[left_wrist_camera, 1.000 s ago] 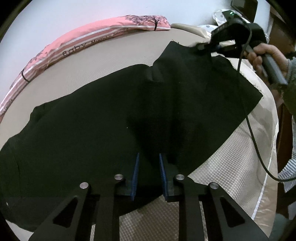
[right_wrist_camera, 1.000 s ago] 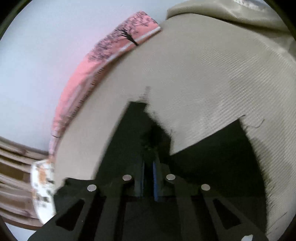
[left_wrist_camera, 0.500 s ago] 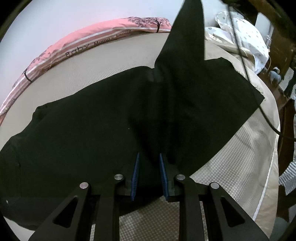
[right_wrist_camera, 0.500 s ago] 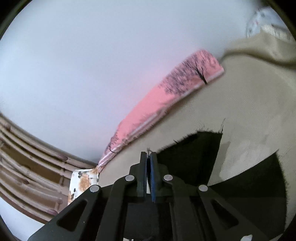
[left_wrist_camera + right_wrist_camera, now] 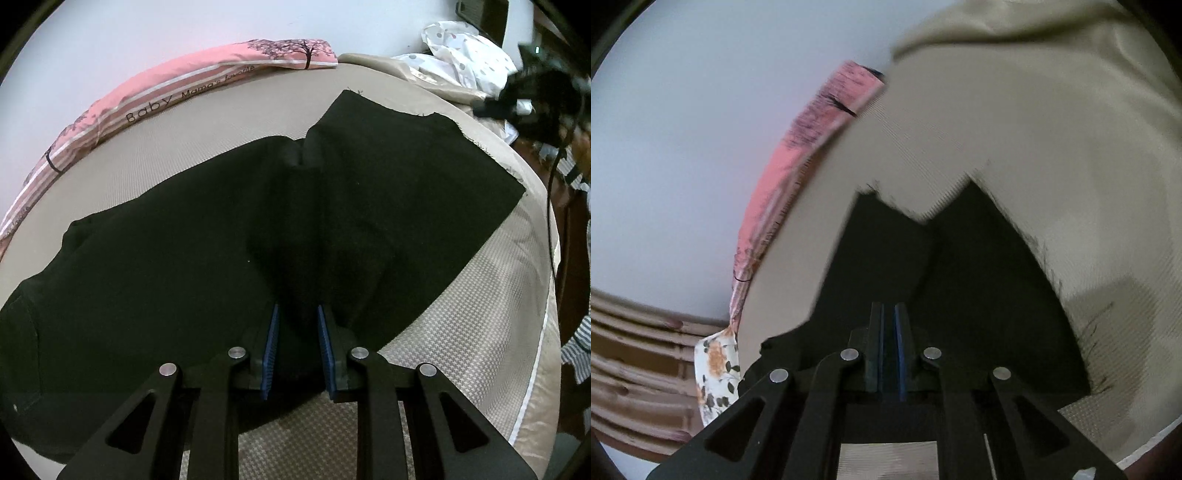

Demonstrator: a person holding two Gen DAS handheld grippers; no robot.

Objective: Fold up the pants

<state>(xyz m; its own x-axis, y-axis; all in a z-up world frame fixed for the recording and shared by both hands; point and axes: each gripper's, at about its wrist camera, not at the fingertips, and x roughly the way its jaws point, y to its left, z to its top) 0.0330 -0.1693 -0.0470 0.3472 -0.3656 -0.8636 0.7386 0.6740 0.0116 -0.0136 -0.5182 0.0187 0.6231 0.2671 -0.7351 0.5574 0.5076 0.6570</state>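
Pants (image 5: pixel 192 280): matte black, frayed hem | left claw (image 5: pixel 295 347) pinching fabric | right claw (image 5: pixel 888 354) opening, empty

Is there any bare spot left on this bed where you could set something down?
Yes. A bare strip of the beige textured bedcover runs between the black pants and the pink pillow. Another lies at the near right corner, between the pant leg and the bed's edge. The far right corner is crowded with white dotted bedding.
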